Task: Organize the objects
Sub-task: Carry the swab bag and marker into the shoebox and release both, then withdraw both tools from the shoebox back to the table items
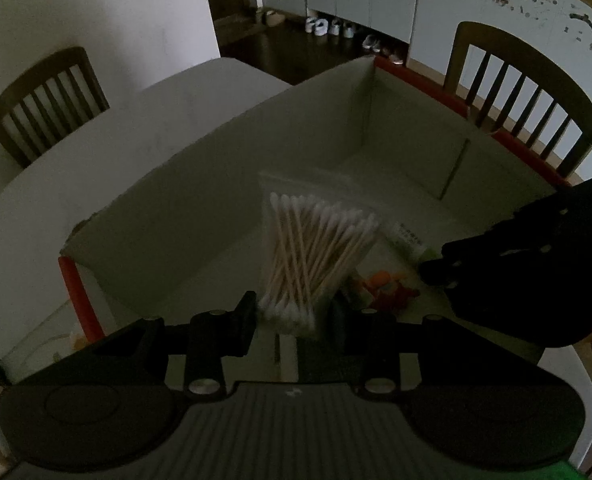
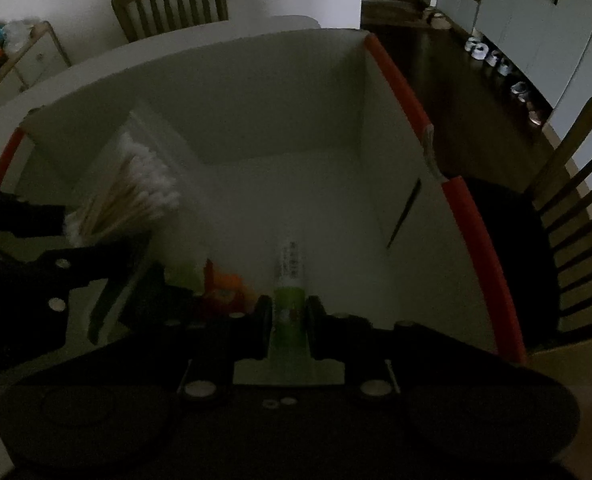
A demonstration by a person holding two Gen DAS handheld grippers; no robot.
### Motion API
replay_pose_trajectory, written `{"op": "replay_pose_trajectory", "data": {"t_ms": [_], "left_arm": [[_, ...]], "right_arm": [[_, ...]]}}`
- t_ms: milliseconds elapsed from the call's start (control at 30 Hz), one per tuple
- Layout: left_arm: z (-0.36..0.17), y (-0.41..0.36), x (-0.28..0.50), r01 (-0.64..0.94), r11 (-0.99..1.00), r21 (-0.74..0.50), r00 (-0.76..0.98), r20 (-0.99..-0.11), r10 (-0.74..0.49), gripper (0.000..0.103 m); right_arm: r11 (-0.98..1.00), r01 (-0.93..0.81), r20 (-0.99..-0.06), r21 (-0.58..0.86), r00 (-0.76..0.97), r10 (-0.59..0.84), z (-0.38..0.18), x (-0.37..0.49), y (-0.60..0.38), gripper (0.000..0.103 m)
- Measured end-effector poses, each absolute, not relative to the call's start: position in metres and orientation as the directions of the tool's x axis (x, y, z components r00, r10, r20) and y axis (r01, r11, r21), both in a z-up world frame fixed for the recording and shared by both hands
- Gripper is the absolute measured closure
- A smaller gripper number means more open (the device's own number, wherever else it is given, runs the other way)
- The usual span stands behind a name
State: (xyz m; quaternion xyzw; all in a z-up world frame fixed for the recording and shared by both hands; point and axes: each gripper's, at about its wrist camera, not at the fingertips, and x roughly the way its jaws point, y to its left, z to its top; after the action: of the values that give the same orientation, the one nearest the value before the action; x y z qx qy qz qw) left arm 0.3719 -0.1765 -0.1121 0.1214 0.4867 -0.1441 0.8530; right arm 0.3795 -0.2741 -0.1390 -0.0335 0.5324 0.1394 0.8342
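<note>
1. A pale worktop (image 1: 95, 152) carries a white open box (image 1: 199, 184) with red-edged rims; wooden chairs (image 1: 43, 104) stand round it in a dim room, shoes along the far cabinets.
2. The left claw (image 1: 291, 312) is clamped on a clear bag of cotton swabs (image 1: 316, 252), held over the box, sticks running away from the camera (fanned slightly).
3. The right claw (image 2: 289, 324) is closed on a green-and-white tube (image 2: 289, 280), its long axis pointing forward, low inside the box.

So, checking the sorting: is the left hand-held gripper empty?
No, the left hand-held gripper grips a bag of cotton swabs over the box.
</note>
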Motion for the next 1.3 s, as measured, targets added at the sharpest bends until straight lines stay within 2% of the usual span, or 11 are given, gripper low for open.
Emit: {"op": "replay_pose_trajectory", "data": {"t_ms": [167,233,300,400,767,1067,1167,1300], "left_arm": [[-0.113,-0.171,0.372,0.361,0.931,0.051,0.483,-0.864,-0.14,0.065],[-0.112,-0.17,0.371,0.363,0.93,0.058,0.492,-0.86,-0.138,0.062],[-0.111,-0.169,0.368,0.362,0.93,0.066,0.503,-0.854,-0.135,0.053],[-0.109,-0.166,0.364,0.362,0.93,0.061,0.515,-0.845,-0.145,0.049],[-0.09,-0.151,0.339,0.36,0.933,0.019,0.546,-0.815,-0.194,0.048],[-0.056,-0.126,0.31,0.353,0.935,0.004,0.613,-0.756,-0.228,0.048],[-0.046,-0.117,0.299,0.359,0.933,0.01,0.634,-0.736,-0.237,0.037],[-0.033,-0.101,0.287,0.369,0.929,0.002,0.651,-0.714,-0.257,0.037]], "right_arm": [[0.954,-0.278,-0.891,0.109,0.399,0.218,-0.133,0.375,-0.279,0.073],[0.954,-0.279,-0.886,0.112,0.407,0.223,-0.129,0.374,-0.283,0.069],[0.954,-0.277,-0.881,0.113,0.416,0.225,-0.125,0.371,-0.285,0.066],[0.953,-0.28,-0.873,0.117,0.428,0.233,-0.118,0.368,-0.29,0.063],[0.939,-0.316,-0.827,0.137,0.486,0.284,-0.083,0.339,-0.292,0.054],[0.926,-0.348,-0.787,0.15,0.524,0.324,-0.051,0.315,-0.281,0.048],[0.924,-0.352,-0.774,0.146,0.542,0.329,-0.044,0.305,-0.274,0.047],[0.925,-0.348,-0.756,0.155,0.561,0.338,-0.033,0.293,-0.264,0.042]]}}
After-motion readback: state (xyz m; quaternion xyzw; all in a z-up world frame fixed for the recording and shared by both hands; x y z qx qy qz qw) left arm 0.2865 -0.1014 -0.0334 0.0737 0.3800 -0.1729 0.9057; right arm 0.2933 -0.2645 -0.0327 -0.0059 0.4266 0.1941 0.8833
